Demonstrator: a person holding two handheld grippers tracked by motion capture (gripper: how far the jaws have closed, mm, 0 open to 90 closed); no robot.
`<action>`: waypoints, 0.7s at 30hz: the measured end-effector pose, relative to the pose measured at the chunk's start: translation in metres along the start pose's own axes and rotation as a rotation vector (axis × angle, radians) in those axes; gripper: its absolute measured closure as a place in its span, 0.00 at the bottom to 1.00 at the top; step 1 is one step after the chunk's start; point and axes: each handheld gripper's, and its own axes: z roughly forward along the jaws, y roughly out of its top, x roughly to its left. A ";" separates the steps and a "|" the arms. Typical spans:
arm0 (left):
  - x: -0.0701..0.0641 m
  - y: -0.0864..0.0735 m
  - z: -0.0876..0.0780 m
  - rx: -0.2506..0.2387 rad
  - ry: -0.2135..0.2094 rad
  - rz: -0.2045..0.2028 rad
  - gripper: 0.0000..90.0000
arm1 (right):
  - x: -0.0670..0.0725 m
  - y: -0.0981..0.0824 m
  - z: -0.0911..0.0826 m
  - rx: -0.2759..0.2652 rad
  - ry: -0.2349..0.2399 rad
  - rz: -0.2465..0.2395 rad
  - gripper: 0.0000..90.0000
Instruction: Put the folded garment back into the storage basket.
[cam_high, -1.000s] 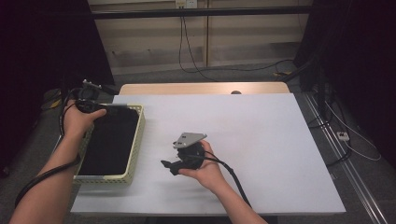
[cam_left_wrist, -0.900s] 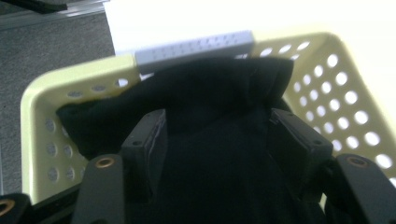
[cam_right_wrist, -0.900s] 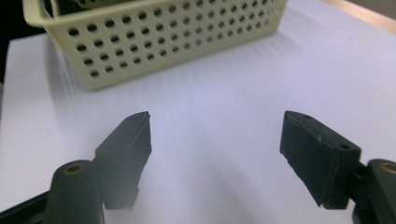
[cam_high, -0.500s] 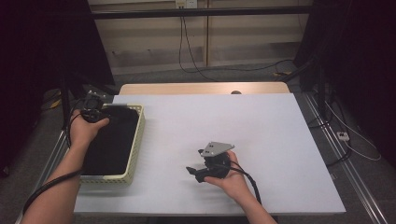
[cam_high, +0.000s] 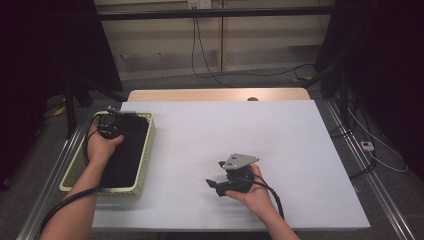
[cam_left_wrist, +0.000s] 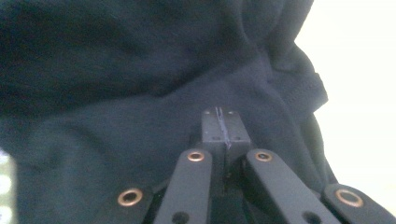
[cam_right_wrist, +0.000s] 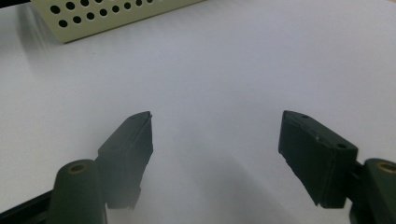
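High view down on white table (cam_high: 300, 150); 2 tool cameras close in, right sharing basket (cam_right_wrist: 93, 18)

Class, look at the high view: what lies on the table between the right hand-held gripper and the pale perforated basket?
Nothing: in the high view, the white tabletop is bare between the right hand-held gripper and the basket. The right gripper view shows the same bare stretch.

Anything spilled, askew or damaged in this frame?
Nothing stands out. The dark cloth lies inside the pale perforated basket; the left claw is shut over it, and the right claw is open above the bare white table.
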 end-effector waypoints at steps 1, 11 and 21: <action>-0.002 -0.001 0.003 0.000 -0.004 0.000 1.00 | -0.002 0.000 -0.002 -0.004 -0.004 0.003 0.29; -0.013 -0.003 0.011 0.023 -0.015 -0.021 1.00 | -0.008 -0.002 -0.009 -0.019 -0.018 0.017 0.30; -0.024 -0.002 0.013 0.012 -0.033 -0.040 1.00 | -0.008 0.000 -0.012 -0.027 -0.022 0.013 0.30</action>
